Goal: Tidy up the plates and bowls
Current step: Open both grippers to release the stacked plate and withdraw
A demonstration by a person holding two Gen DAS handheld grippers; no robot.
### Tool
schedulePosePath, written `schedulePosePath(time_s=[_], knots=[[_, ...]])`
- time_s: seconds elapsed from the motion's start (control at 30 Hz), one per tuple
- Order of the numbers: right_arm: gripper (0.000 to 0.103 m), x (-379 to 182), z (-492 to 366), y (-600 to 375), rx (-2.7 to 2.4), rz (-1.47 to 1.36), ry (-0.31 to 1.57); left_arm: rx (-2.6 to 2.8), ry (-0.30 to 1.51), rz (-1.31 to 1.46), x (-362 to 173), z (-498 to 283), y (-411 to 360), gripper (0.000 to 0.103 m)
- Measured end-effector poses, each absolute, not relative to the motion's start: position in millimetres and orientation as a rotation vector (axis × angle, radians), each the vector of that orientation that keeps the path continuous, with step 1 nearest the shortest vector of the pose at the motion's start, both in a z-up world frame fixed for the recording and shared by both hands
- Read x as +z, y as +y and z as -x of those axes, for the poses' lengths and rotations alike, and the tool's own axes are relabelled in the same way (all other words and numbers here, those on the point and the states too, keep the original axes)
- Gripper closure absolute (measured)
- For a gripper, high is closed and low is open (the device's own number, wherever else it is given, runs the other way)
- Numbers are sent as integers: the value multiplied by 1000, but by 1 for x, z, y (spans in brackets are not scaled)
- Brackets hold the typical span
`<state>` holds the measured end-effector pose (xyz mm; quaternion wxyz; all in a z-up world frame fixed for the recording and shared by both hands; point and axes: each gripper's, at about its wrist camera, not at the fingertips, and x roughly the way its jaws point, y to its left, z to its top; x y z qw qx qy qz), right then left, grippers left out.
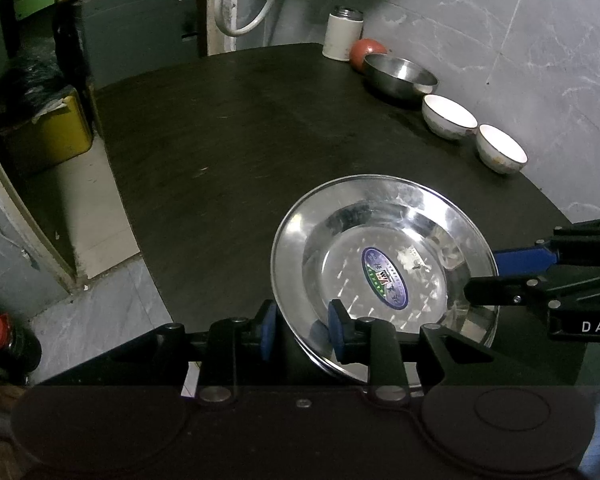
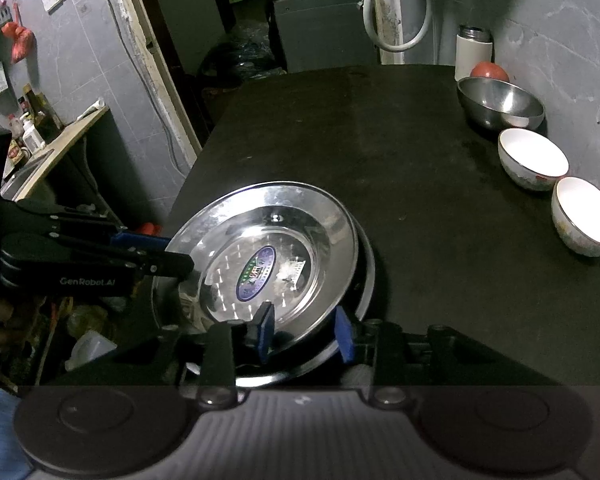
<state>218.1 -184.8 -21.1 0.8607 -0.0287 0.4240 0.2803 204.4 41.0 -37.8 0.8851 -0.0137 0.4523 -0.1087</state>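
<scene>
Steel plate (image 1: pixel 384 264), dark table (image 1: pixel 228 132), marbled grey wall (image 1: pixel 520 40)

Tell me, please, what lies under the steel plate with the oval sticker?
Under the stickered steel plate a second plate's rim shows, on the black table. Its middle is covered.

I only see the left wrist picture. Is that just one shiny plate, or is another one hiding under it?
Observer: In the right wrist view, a second plate lies under the top plate. Its darker rim sticks out on the right side.
Child: What's past the left side of the table?
Observer: A wooden counter with small bottles on it stands against the wall. Your view cuts that off.
</scene>
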Motion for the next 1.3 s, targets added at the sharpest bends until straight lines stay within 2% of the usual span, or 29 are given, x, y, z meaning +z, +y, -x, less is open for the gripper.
schedulePosePath(time_s=[0.23,0.4,0.57,0.77,0.83,0.87,0.93,1.0,1.07,1.17,1.3], knots=[[65,-18,-219,-181,586,77,911,-229,952,29,-38,-207,41,69],[57,-16,-220,-180,586,87,919,-225,961,32,-39,-207,42,65],[55,-17,-222,-182,583,78,924,-220,964,35,-38,-207,43,62],[44,-16,-223,-189,574,51,918,-216,937,64,-31,-205,52,40],[39,-15,-223,-193,568,38,914,-208,915,84,-26,-206,56,28],[34,-15,-223,-195,567,29,911,-204,901,95,-23,-207,57,25],[26,-13,-224,-199,562,10,901,-200,872,120,-17,-213,60,13],[12,-11,-226,-205,551,-12,883,-200,861,160,-14,-222,62,1],[5,-8,-230,-212,535,-48,861,-221,871,208,-14,-234,63,1],[0,-5,-237,-223,502,-90,832,-240,912,244,-17,-255,61,1],[0,-2,-250,-238,441,-122,801,-270,905,224,-16,-288,51,1]])
